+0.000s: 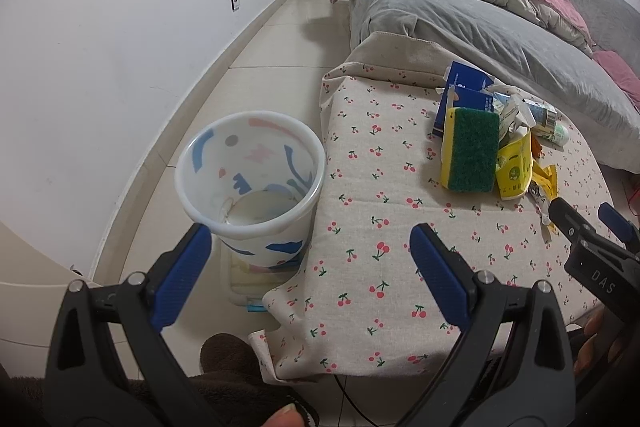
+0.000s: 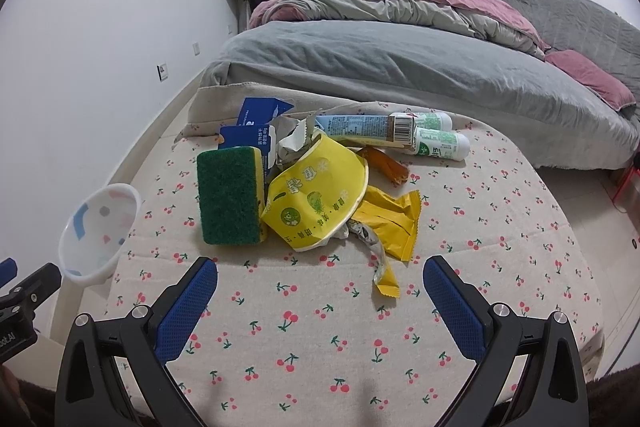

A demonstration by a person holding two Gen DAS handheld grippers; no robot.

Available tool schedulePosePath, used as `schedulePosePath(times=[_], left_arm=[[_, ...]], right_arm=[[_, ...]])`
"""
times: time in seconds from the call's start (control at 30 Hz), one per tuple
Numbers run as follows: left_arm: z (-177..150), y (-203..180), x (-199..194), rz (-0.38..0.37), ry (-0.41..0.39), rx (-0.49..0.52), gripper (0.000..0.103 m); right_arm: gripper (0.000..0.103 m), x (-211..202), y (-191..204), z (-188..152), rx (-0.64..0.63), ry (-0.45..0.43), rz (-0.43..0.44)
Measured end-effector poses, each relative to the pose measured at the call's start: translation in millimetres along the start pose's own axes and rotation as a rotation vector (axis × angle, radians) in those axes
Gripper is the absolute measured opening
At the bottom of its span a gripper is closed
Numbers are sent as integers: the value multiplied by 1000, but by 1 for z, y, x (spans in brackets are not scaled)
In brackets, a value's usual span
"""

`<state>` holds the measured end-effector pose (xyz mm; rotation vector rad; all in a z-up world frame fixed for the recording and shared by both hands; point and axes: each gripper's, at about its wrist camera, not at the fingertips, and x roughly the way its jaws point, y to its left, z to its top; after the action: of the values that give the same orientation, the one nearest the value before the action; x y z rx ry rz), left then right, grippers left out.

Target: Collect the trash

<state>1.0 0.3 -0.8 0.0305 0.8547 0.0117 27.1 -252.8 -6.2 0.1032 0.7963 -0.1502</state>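
The right gripper (image 2: 320, 291) hung over the cherry-print tablecloth (image 2: 320, 347) with its blue pads spread wide and nothing between them or touching them. Just ahead of its fingertips lay the trash pile: a torn yellow wrapper (image 2: 394, 227) nearest, a crushed yellow paper cup (image 2: 316, 199) behind it, and a green-and-yellow sponge (image 2: 230, 195) ahead and to the left, leaning against the cup. Farther ahead sat a blue carton (image 2: 250, 131), a light tube-shaped package (image 2: 360, 129) and two white-and-green bottles (image 2: 438, 145) on their sides.

The left gripper (image 1: 310, 259) was likewise wide open and empty, its left pad over the near rim of the patterned white bin (image 1: 250, 179), its right pad above the cloth. The bin stood on the floor against the table's left edge, well to the left of the pile. Beyond the table was a bed (image 2: 400, 67) with grey and pink bedding.
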Motion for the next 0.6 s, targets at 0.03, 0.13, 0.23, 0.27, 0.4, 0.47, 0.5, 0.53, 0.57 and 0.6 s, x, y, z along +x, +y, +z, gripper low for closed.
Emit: schedulePosePath(times=[0.03, 0.13, 0.23, 0.27, 0.4, 0.47, 0.5, 0.53, 0.57, 0.6], left_arm=[[0, 1, 0, -2, 0, -1, 99], [0, 1, 0, -5, 0, -4, 99], [0, 1, 0, -5, 0, -3, 99], [0, 1, 0, -5, -1, -3, 99], [1, 2, 0, -6, -1, -4, 99], [1, 2, 0, -7, -1, -6, 99], [1, 2, 0, -7, 0, -6, 99], [1, 2, 0, -6, 0, -6, 99], [1, 2, 0, -6, -1, -6, 99], [1, 2, 0, -6, 0, -6, 99]], right_arm=[[103, 0, 0, 0, 0, 0, 0], [103, 0, 0, 0, 0, 2, 0], [103, -1, 1, 0, 0, 3, 0], [103, 0, 0, 0, 0, 2, 0], [103, -1, 0, 0, -1, 1, -1], [103, -1, 1, 0, -1, 1, 0], [103, -1, 1, 0, 0, 0, 0], [103, -1, 1, 0, -1, 1, 0], [103, -1, 1, 0, 0, 1, 0], [103, -1, 1, 0, 0, 1, 0]])
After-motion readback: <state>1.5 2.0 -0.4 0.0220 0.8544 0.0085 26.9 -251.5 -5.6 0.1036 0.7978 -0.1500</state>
